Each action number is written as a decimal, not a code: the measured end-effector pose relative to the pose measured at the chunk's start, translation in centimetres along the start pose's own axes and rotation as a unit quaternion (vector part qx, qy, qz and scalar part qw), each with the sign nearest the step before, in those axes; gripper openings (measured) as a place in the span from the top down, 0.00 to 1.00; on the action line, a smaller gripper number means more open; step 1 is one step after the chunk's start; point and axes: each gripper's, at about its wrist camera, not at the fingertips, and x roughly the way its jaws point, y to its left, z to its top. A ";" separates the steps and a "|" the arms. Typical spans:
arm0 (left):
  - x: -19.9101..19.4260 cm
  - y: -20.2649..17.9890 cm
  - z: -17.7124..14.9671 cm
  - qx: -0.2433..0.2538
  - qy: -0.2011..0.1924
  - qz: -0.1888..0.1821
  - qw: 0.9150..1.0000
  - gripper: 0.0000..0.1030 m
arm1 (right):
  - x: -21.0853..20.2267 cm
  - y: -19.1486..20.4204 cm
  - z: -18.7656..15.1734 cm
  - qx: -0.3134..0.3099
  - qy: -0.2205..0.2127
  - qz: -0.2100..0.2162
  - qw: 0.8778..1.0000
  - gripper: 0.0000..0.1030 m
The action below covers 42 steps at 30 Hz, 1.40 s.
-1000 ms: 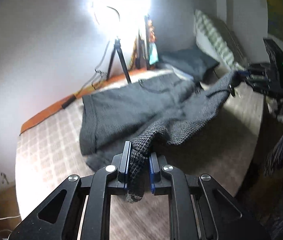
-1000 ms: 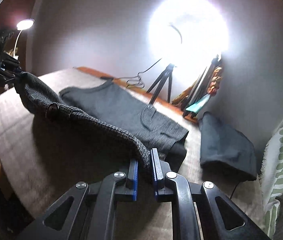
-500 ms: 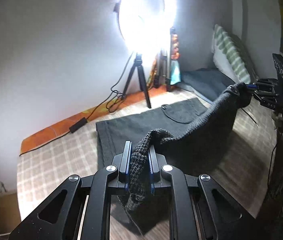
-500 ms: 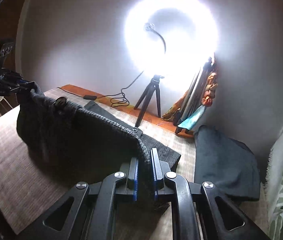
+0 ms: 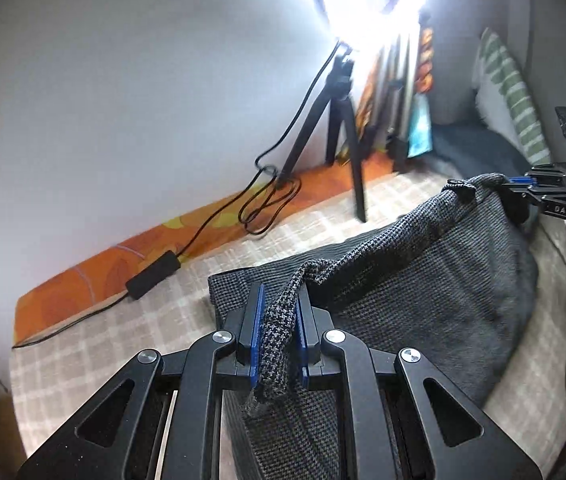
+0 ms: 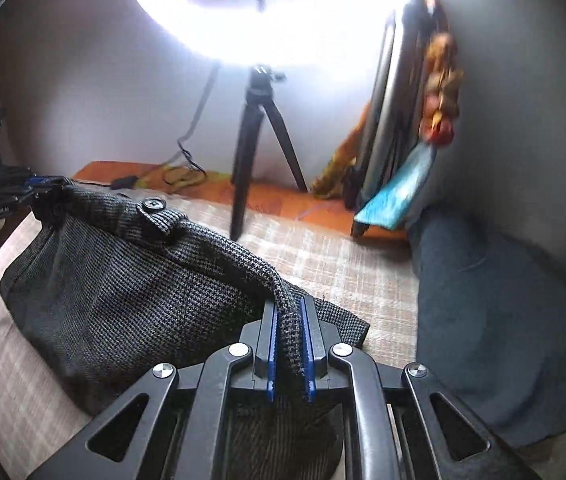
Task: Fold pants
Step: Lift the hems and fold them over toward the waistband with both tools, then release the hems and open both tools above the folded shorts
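The grey houndstooth pants (image 5: 423, 280) hang by their waistband between my two grippers above the checked bed cover (image 5: 123, 320). My left gripper (image 5: 279, 320) is shut on one waistband corner. My right gripper (image 6: 289, 328) is shut on the other corner. A waistband button (image 6: 152, 204) shows in the right wrist view, where the pants (image 6: 123, 300) sag down onto the cover. The right gripper also shows in the left wrist view (image 5: 523, 186) at the far right. The left gripper shows in the right wrist view (image 6: 43, 184) at the far left.
A lit ring light on a black tripod (image 5: 343, 120) stands at the wall, with its cable and a black adapter (image 5: 153, 274) on the orange strip. A dark folded garment (image 6: 495, 320) lies at the right. A green striped pillow (image 5: 511, 96) leans behind it.
Both grippers have moved forward toward the wall and ring light, carrying the raised waistband over the pant legs. The pants have bunched into a hanging fold.
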 end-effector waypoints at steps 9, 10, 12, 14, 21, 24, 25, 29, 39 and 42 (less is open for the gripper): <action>4.3 1.8 0.9 -0.011 0.024 0.009 1.000 0.88 | 5.0 -1.0 1.5 -0.001 0.035 -0.007 0.999 0.92; 4.5 2.1 1.0 -0.013 0.025 0.011 1.000 0.88 | 5.4 -1.1 1.8 -0.001 0.037 -0.009 0.999 0.92; 5.4 2.6 1.1 -0.019 0.031 0.015 0.999 0.88 | 6.4 -1.1 2.1 0.000 0.043 -0.012 0.999 0.92; 6.5 2.9 1.0 -0.020 0.041 0.019 0.999 0.88 | 7.7 -1.0 2.2 0.001 0.052 -0.020 0.998 0.92; 8.6 2.9 0.4 -0.016 0.050 0.033 0.998 0.88 | 10.2 -1.1 1.6 0.006 0.078 -0.029 0.997 0.92; 9.2 2.9 0.3 -0.017 0.054 0.039 0.998 0.85 | 10.6 -1.2 1.6 0.009 0.079 -0.032 0.996 0.90; 9.2 3.0 0.3 -0.020 0.054 0.041 0.997 0.83 | 10.7 -1.3 1.6 0.009 0.080 -0.036 0.996 0.87; 8.7 4.1 0.6 -0.042 0.049 0.060 0.996 0.65 | 9.9 -2.7 1.5 0.034 0.073 -0.065 0.995 0.56; 0.7 5.0 -0.7 -0.086 -0.006 0.041 0.995 0.52 | 1.5 -3.0 -0.6 0.084 0.011 -0.082 0.993 0.32; -2.3 4.7 -2.3 -0.088 -0.013 0.033 0.995 0.51 | -1.6 -1.8 -1.6 0.086 -0.012 -0.102 0.991 0.27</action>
